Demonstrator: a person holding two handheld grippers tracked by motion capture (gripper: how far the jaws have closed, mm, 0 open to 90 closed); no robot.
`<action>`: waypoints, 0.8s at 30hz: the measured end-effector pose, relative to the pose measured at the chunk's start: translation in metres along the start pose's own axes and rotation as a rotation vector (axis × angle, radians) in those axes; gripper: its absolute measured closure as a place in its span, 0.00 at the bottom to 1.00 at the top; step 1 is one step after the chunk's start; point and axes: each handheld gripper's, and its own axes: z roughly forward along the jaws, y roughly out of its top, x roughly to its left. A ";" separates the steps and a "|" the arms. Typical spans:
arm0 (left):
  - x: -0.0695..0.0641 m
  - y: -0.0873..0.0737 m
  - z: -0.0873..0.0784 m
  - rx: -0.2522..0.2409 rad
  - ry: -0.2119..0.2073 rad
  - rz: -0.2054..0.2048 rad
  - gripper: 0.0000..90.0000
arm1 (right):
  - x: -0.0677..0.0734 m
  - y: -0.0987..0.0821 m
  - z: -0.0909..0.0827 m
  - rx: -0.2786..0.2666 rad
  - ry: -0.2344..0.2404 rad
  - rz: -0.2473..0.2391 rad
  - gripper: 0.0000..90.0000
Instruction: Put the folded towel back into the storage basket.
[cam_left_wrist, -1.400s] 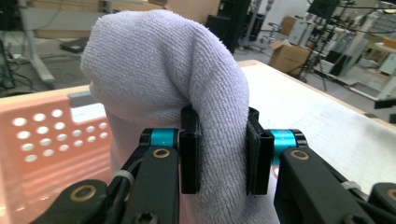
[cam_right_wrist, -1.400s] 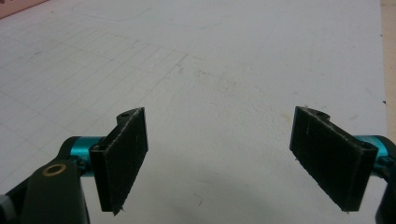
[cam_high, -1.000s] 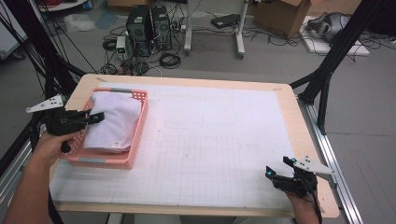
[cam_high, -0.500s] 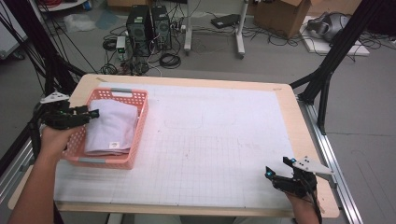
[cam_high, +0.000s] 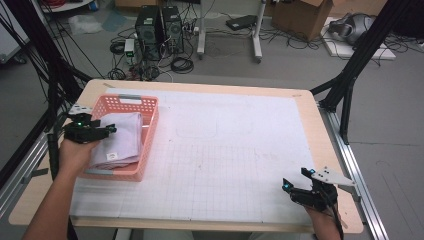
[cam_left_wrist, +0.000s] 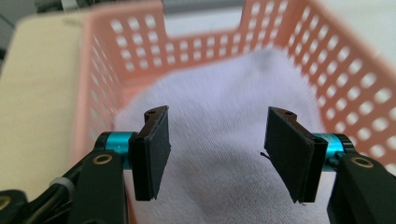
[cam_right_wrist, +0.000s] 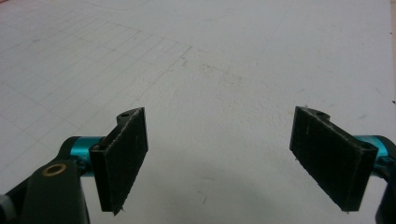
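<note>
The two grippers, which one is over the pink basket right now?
The left gripper: it sits over the folded white cloth in the pink basket. The right gripper is over bare table mat.

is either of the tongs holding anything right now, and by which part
Nothing is held. The left tongs have just been opening and stand open over the folded white cloth in the pink basket, pads clear of it. The right tongs are open over bare table.
</note>
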 end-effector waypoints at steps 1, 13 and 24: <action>-0.001 -0.001 0.006 0.034 0.004 -0.005 0.44 | -0.001 0.000 0.000 0.001 0.000 0.001 0.20; -0.012 -0.002 0.031 0.084 -0.076 0.048 0.48 | -0.003 -0.002 -0.002 0.007 0.000 0.010 0.20; -0.004 0.006 -0.012 -0.334 -0.115 -0.133 0.36 | -0.007 -0.003 -0.003 0.001 -0.001 0.018 0.20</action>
